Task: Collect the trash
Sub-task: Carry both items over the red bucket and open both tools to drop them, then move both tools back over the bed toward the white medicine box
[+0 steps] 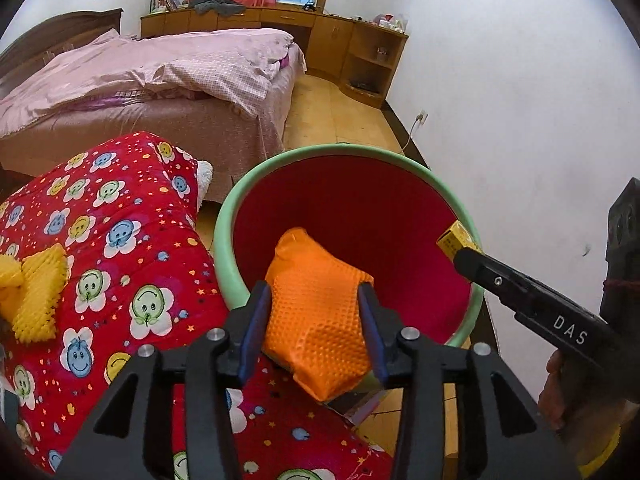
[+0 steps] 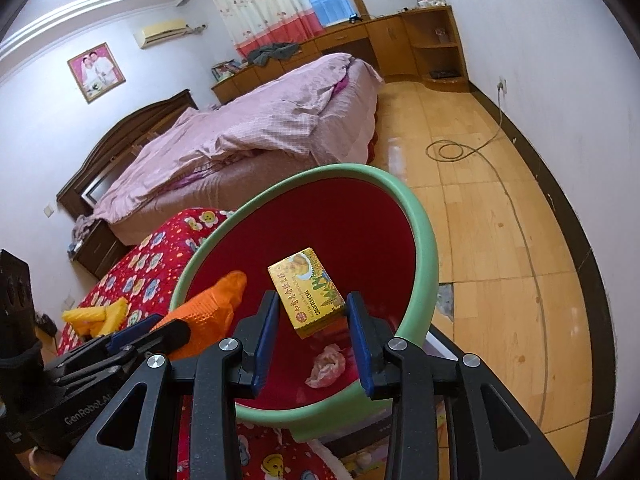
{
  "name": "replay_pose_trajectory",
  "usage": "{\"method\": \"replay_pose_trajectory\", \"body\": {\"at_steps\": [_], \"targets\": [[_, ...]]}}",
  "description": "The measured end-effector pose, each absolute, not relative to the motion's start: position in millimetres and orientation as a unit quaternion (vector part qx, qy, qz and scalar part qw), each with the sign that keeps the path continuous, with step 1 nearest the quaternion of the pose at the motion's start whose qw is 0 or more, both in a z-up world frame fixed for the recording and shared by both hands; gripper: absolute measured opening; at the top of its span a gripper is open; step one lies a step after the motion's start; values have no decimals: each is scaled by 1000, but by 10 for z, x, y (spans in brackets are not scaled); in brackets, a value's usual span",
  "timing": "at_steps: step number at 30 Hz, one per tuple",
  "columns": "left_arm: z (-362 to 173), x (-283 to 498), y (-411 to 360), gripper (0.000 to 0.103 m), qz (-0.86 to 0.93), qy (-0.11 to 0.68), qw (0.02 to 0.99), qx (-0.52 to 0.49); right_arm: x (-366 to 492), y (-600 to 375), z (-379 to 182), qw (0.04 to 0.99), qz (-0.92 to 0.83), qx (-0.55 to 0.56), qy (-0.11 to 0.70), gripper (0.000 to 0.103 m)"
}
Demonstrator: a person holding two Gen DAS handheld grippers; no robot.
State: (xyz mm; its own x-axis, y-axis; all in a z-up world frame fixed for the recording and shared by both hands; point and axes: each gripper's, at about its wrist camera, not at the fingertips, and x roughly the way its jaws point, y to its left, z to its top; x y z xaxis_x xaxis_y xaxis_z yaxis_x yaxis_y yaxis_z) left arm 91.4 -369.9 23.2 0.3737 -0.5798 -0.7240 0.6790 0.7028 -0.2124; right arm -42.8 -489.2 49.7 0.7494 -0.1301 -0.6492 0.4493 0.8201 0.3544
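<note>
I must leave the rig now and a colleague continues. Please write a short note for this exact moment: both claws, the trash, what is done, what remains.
Left claw: shut on the orange glove, held over the near rim of the bin.
Right claw: shut on the yellow box, held above the bin's red inside.
Done: a crumpled wrapper already lies in the bin.
Left: release the glove and the box into the bin, then fetch the yellow foam net lying on the red quilt beside the bin.
</note>
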Motion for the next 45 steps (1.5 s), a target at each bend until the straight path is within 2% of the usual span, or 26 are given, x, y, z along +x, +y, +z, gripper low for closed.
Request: {"method": "replay_pose_trajectory", "body": {"at_steps": [4,7,8,23,39,41,45], "targets": [[270,936,-3668,45,-381,408,828,53,-413,-4899,498,900,-163,251,315,37],[306,930,-3655,53,-380,402,831,54,-418,-4871,515,901,-166,250,314,47],[315,929,-3649,54,-380,400,832,54,-428,-4863,523,901,-168,249,314,47],[666,749,-3130,54,-357,372,856,39,-611,-4530,794,912,-141,253,291,47],[809,815,-1965,54,-258,366,894,21,-617,-3873,960,921,-78,245,292,48],[777,835,-1828,54,-244,369,896,22,-605,-3794,958,922,-74,240,295,49],[683,883,-1557,54,-219,382,898,21,-565,-3638,956,922,-74,228,303,59]]}}
